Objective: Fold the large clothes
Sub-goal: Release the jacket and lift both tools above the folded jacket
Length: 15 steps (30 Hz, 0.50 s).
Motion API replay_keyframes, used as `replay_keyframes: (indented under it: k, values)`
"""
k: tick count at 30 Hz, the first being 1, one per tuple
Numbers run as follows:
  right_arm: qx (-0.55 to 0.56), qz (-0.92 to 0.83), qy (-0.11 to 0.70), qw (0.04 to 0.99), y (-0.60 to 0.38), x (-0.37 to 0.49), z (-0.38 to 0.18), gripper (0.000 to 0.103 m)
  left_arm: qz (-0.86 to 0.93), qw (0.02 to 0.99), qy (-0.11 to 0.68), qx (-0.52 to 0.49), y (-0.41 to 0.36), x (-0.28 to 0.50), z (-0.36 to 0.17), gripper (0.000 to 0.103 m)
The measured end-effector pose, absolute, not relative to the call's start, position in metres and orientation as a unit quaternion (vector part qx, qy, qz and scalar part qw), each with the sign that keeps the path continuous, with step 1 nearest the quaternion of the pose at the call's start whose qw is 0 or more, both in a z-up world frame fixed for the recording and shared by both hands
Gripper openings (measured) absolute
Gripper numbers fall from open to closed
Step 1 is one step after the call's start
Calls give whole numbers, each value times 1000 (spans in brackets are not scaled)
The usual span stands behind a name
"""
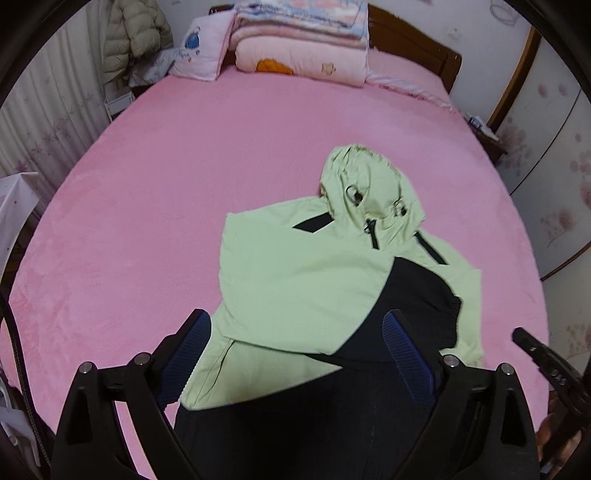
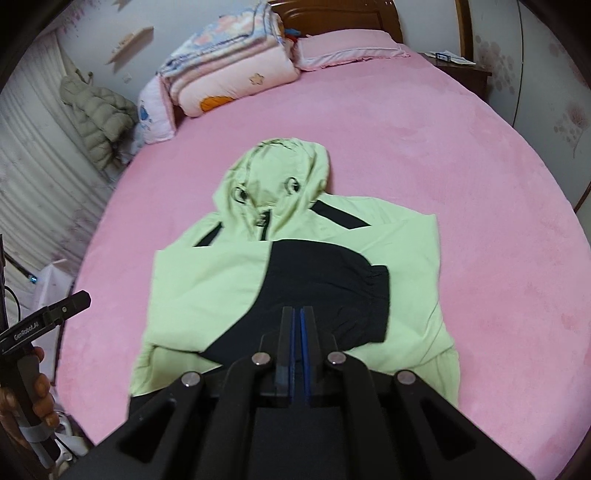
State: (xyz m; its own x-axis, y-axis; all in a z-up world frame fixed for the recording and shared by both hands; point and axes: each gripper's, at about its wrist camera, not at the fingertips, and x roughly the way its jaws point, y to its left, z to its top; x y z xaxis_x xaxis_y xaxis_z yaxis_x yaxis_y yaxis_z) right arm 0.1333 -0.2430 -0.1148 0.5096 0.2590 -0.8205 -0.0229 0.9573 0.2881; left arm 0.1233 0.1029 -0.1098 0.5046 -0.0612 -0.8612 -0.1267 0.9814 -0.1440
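A light green hooded jacket (image 1: 295, 273) with black panels lies on the pink bed (image 1: 184, 166), hood pointing toward the headboard. Both sleeves are folded in over the chest, the black cuff (image 1: 439, 306) on top. My left gripper (image 1: 295, 325) is open and empty, hovering over the jacket's near hem. In the right wrist view the jacket (image 2: 207, 291) lies centred, and my right gripper (image 2: 297, 314) is shut with nothing between its pads, above the black sleeve (image 2: 332, 280). The right gripper's tip shows at the left view's right edge (image 1: 524, 338).
Folded quilts (image 1: 303, 40) and a pillow (image 1: 201, 48) are stacked at the headboard. A padded coat (image 1: 129, 33) hangs at the left wall. A nightstand (image 2: 458, 70) stands right of the bed. The left gripper's handle and a hand (image 2: 37, 332) show at the left in the right wrist view.
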Motion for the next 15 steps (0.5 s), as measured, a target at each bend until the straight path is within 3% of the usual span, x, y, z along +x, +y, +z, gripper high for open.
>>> replay_keyframes:
  k: [5, 9, 15]
  values:
    - [119, 95, 482, 863, -237, 110, -90, 3, 1, 863, 493, -110, 113, 91, -73, 102]
    - [129, 97, 470, 868, -238, 92, -67, 11, -7, 867, 481, -131, 122, 66, -49, 102]
    - [138, 83, 442, 882, -242, 58, -34, 14, -16, 877, 454, -157, 136, 31, -21, 102]
